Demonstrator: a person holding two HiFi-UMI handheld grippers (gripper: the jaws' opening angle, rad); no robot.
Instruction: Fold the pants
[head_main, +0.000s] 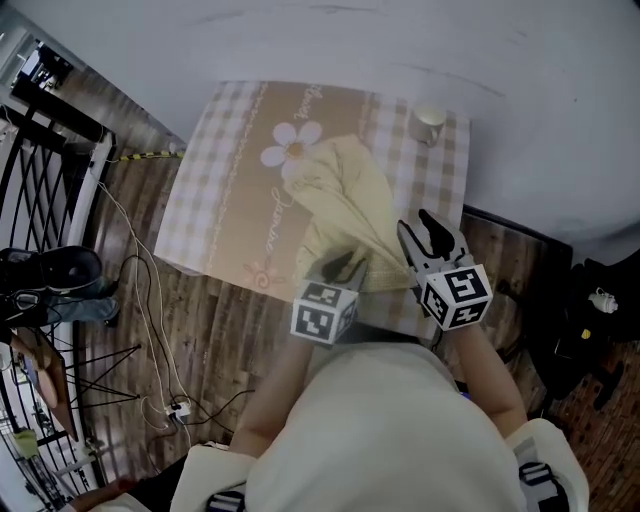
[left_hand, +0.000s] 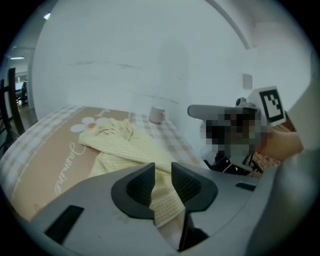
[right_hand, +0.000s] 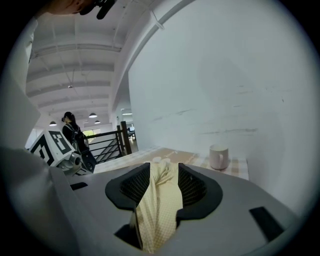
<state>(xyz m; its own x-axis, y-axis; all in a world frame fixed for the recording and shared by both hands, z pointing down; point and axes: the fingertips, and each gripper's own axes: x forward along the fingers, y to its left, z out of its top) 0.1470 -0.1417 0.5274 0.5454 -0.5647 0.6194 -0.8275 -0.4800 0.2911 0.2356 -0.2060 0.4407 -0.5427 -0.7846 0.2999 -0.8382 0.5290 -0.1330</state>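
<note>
pants gripped on one side

yellow pants (head_main: 345, 200) lie bunched on the checked surface (head_main: 205, 215) (a cup (head_main: 428, 124) stands at its far corner). right tongs (right_hand: 164, 170) clamp the cloth; left tongs (left_hand: 162, 170) stand apart over its near edge.

Mid-frame in the head view, pale yellow checked fabric pants (head_main: 340, 200) lie on the beige checked-cloth surface (head_main: 215, 200). A white ceramic mug (head_main: 428, 123) stands behind them, upper right. At the near edge, the left tongs (head_main: 340, 265) sit beside the right tongs (head_main: 430, 235).
</note>
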